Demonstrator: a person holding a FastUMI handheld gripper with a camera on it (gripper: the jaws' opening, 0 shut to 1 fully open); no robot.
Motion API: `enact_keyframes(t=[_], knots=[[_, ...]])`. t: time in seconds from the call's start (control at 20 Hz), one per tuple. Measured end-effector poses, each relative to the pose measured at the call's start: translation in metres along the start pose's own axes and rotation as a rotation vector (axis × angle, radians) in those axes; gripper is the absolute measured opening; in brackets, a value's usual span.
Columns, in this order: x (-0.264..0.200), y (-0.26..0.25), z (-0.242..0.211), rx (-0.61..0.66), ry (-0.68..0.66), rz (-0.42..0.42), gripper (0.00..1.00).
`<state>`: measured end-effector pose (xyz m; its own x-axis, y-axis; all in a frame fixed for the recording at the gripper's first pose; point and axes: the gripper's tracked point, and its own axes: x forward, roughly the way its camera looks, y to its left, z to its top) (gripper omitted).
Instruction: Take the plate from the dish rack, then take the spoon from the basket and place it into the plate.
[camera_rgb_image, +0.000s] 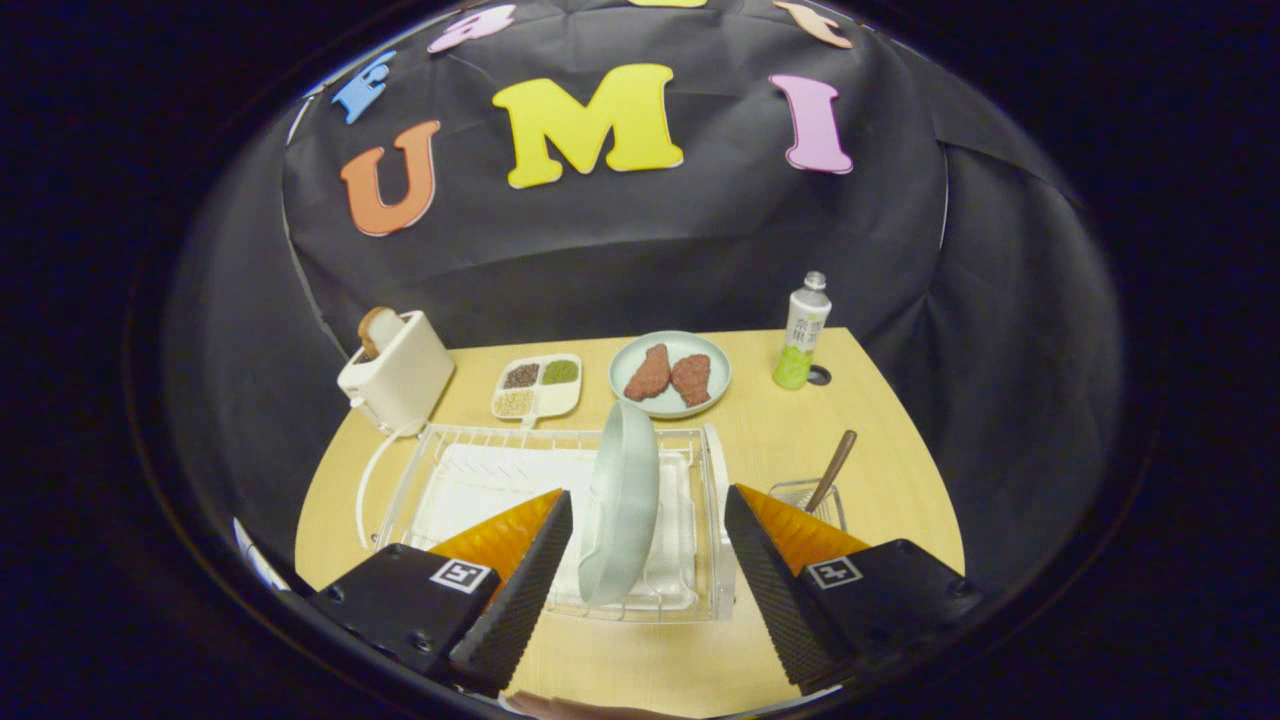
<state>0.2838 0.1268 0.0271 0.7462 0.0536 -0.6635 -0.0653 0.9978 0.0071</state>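
A pale green plate (622, 500) stands on edge in the white wire dish rack (470, 470) on the wooden table. My gripper (648, 545) is open, and the plate's near rim sits in the gap between the two fingers, closer to the left one, with neither pad touching it. To the right of the rack is a small wire basket (800, 497), partly hidden behind the right finger. A spoon with a brown wooden handle (833, 468) leans out of that basket.
Beyond the rack lie a white toaster (398, 373) with bread in it, a divided tray of grains (537, 387), a second plate with two pieces of meat (670, 373), and a green bottle (803, 332). A white cord (366, 480) loops left of the rack.
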Motion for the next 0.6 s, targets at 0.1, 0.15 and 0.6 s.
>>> enact_keyframes(t=[0.1,0.15,0.6], knots=[[0.014,0.000,0.007,-0.008,0.063,-0.044,0.97],[0.020,-0.002,0.012,-0.001,0.091,-0.073,0.96],[0.040,0.013,0.016,-0.013,0.277,-0.265,0.67]])
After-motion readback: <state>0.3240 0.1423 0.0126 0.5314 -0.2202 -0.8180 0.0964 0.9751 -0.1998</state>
